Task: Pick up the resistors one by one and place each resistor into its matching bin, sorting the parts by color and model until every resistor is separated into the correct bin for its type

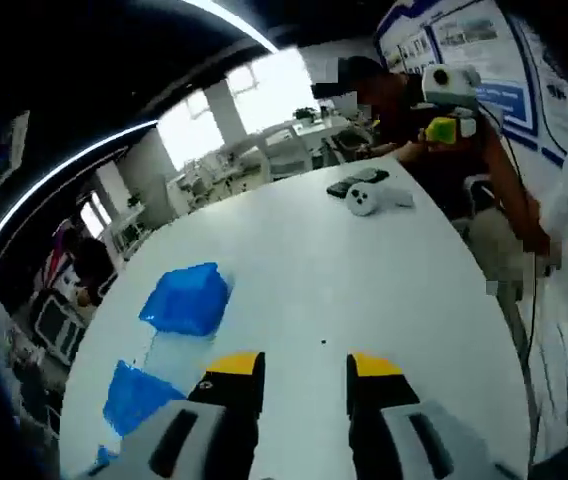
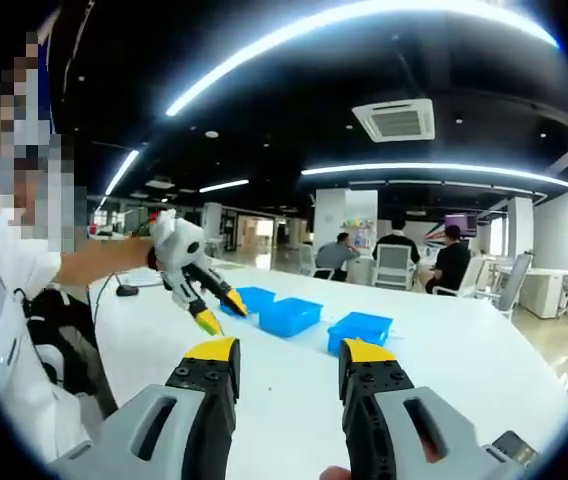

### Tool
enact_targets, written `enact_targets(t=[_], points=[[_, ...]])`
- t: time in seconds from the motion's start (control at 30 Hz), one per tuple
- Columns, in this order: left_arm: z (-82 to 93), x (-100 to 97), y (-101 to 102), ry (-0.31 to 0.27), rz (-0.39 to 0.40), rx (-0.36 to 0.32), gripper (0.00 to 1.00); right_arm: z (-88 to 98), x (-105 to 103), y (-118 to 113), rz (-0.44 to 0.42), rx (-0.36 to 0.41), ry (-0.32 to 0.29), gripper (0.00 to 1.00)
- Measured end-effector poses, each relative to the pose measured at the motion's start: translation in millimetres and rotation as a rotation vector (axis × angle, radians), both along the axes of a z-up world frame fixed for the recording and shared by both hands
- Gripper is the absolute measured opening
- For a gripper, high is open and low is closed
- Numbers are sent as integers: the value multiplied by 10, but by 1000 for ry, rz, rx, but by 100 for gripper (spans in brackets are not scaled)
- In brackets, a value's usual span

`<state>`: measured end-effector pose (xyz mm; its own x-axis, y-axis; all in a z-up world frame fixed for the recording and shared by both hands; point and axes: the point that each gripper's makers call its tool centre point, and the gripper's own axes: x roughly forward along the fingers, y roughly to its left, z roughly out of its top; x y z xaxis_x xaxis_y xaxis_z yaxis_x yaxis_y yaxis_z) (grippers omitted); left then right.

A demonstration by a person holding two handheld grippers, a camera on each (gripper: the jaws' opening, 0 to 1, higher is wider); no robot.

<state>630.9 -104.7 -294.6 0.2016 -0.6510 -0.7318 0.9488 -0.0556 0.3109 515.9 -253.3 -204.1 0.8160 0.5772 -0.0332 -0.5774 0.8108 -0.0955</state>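
My left gripper (image 1: 304, 368) is open above the white table (image 1: 294, 260), with nothing between its yellow-tipped jaws. Just ahead of it lies a tiny dark speck (image 1: 324, 342), too small to identify. Two blue bins (image 1: 186, 298) (image 1: 136, 396) sit to its left with a pale bin (image 1: 177, 352) between them. My right gripper (image 2: 291, 352) is open and empty too, low over the table (image 2: 444, 370). Beyond it stand three blue bins (image 2: 254, 298) (image 2: 289, 315) (image 2: 361, 330). The left gripper (image 2: 222, 310), held by a hand, hangs open in front of those bins. The right gripper (image 1: 444, 128) appears at the table's far end.
A white device (image 1: 369, 198) and a dark flat object (image 1: 349, 183) lie near the far end of the table. A person (image 1: 464, 160) stands there at the edge. Several people sit on chairs (image 2: 394, 265) beyond the table. A dark cable end (image 2: 124, 290) lies at the left.
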Motion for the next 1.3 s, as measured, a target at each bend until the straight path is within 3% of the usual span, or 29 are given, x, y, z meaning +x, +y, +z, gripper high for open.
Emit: enact_targets(t=[0.07, 0.13, 0.23, 0.33, 0.53, 0.9, 1.0, 1.1, 1.3], points=[[-109, -47, -36, 13, -104, 113, 32, -10, -2, 13, 0, 0, 0, 41], [-202, 4, -163, -41, -190, 178, 27, -23, 0, 23, 1, -2, 1, 41], [-424, -33, -208, -5, -285, 323, 24, -45, 7, 19, 1, -5, 4, 41], [-571, -43, -282, 16, -328, 413, 24, -54, 9, 6, -4, -4, 5, 41], [-701, 43, -509, 26, -357, 473, 24, -50, 13, -30, -9, 2, 4, 41], [-986, 49, -555, 31, -432, 599, 23, -73, 44, -41, 5, 14, 13, 42], [-1000, 33, -557, 49, -452, 628, 21, -76, 44, -42, 8, 15, 13, 42], [-1030, 42, -530, 121, -422, 660, 20, -73, 36, -44, 9, 17, 12, 42], [-1046, 99, -574, 142, -426, 673, 10, -49, 5, -27, 13, 16, 5, 42]])
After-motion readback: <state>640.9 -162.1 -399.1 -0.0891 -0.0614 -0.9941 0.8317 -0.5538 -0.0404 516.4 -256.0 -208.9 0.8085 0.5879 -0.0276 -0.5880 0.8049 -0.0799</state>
